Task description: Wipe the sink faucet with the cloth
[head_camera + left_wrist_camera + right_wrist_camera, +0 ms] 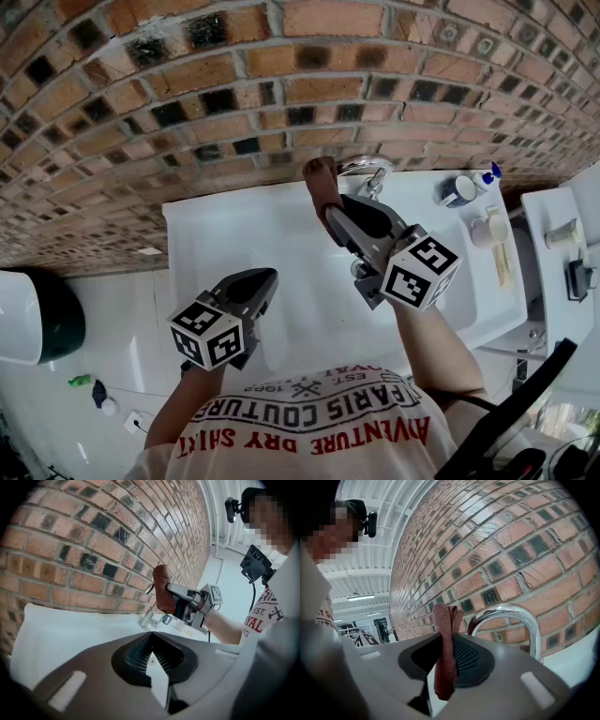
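Note:
A reddish-brown cloth [321,186] is folded and pinched in my right gripper [336,214], which is shut on it. It hangs just left of the chrome faucet [367,169] at the back of the white sink [234,234]. The right gripper view has the cloth [445,639] upright between the jaws and the curved faucet spout [520,616] close on its right, apart from it. My left gripper [261,281] hovers over the basin nearer the person, shut and holding nothing. Its own view looks towards the cloth [163,590] and faucet [150,617].
A brick wall [281,84] rises right behind the sink. On the sink's right ledge stand a blue and white cup [457,190], a blue-capped bottle [487,175] and a white cup [489,230]. A dark green bin [42,314] sits at left.

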`<action>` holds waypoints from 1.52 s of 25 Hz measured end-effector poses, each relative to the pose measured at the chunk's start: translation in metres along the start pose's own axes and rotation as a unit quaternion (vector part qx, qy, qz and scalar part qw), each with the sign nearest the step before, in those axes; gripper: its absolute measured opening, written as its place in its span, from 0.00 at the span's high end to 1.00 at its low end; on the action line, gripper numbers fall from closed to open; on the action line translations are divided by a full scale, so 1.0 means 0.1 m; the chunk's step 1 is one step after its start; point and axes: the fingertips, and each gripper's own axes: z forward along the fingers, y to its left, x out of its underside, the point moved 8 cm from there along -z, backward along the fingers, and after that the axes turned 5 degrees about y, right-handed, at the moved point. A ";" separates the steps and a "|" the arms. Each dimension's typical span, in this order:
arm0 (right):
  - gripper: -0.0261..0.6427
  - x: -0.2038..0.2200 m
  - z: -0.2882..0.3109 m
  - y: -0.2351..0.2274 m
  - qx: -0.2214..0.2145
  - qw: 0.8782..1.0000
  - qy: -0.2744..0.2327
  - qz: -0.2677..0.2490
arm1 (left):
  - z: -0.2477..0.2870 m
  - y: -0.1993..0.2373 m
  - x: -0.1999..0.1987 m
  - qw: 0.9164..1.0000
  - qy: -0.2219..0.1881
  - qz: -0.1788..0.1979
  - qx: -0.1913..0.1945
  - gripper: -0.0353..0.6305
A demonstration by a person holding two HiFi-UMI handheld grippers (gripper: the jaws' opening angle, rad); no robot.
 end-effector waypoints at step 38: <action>0.86 -0.31 -0.46 -0.46 0.086 0.993 -0.077 0.012 | 0.10 0.02 0.00 1.000 0.010 0.003 0.006 0.94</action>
